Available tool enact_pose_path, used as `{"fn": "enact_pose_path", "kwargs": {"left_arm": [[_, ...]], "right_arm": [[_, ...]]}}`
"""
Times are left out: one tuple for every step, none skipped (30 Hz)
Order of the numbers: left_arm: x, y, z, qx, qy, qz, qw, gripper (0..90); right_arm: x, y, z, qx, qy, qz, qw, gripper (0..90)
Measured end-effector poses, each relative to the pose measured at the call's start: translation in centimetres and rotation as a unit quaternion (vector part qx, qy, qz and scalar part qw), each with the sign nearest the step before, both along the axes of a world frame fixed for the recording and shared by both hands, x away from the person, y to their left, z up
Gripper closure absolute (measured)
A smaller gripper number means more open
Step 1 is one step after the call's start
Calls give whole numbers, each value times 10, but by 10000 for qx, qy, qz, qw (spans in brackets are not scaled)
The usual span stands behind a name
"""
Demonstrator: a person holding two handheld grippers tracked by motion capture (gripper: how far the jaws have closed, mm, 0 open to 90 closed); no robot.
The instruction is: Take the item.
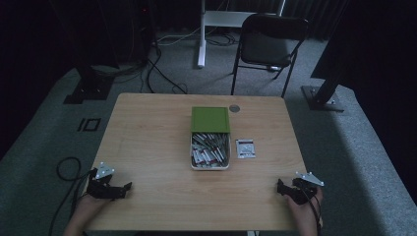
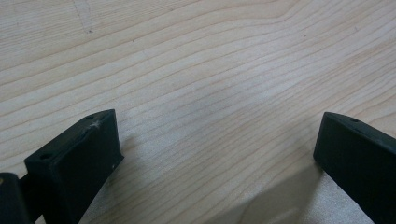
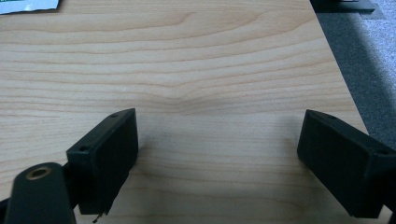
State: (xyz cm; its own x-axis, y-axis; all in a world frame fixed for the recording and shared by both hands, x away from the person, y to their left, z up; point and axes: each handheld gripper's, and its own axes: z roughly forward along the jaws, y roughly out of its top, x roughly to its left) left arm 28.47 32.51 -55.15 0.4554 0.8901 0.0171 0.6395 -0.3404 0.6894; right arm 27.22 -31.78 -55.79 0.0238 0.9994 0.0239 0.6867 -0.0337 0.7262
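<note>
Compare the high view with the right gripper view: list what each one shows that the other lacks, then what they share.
High view alone: the open box packed with sachets, its green lid lying just behind it, a black folding chair beyond the table, and the left gripper.

Right gripper view alone: a close look at the wood grain between its two black jaws, which stand wide apart with nothing between them.

Both: the wooden table, the right gripper and grey carpet past the table's edge.
</note>
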Motion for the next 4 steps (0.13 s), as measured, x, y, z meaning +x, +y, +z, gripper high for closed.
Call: {"fn": "enact_pose_path", "kwargs": {"left_arm": [[0,0,0,2,0,-1,10000,14],[0,0,0,1,-1,0,10000,14],[0,0,0,2,0,-2,10000,14],[0,0,0,1,-1,-1,10000,14]], "right_arm": [[0,0,0,1,1,0,10000,124],[0,0,0,-2,1,1,10000,124],[0,0,0,0,1,0,10000,124],[0,0,0,0,2,0,10000,124]]}}
